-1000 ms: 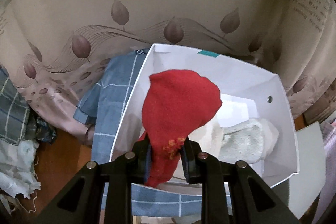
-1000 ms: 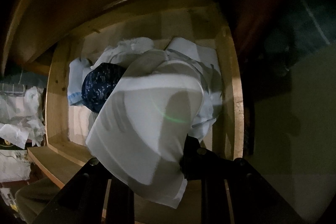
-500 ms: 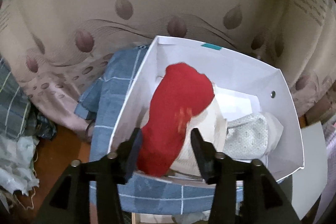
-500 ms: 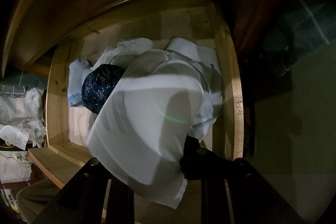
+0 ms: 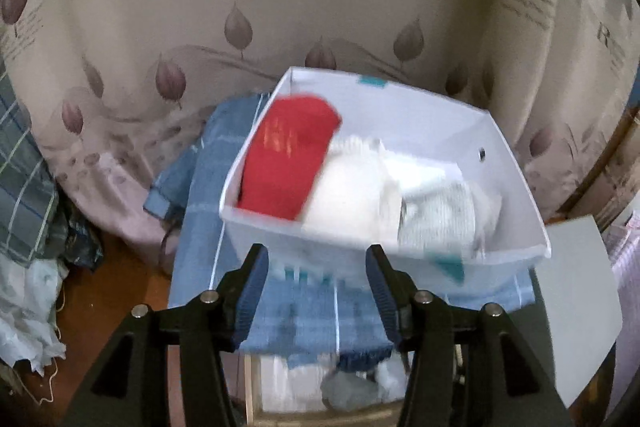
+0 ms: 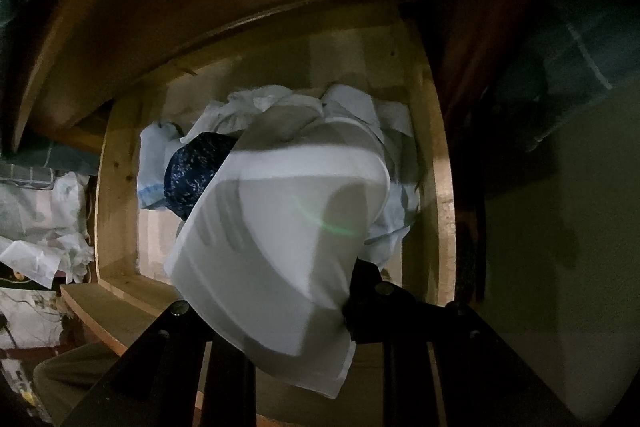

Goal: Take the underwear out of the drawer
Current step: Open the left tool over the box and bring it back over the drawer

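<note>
One white underwear piece (image 6: 280, 247) is hanging from the right gripper (image 6: 280, 311), jaws pinched nearly shut on the fabric, draping over the wooden drawer (image 6: 436, 187). Inside the drawer, behind the hanging piece, a dark blue patterned garment (image 6: 196, 171) and more pale clothes (image 6: 248, 107) are lying bunched up. Left gripper (image 5: 316, 259) is standing partly open, nothing between its pads, hovering just in front of the white box (image 5: 400, 107). Inside that box, a red underwear piece (image 5: 288, 163) is lying at the left end, a cream garment (image 5: 352, 195) beside it, a pale dotted one (image 5: 440, 219) further right. Box is sitting on a blue checked cloth (image 5: 208, 187), with a leaf-print curtain (image 5: 200, 27) behind.
</note>
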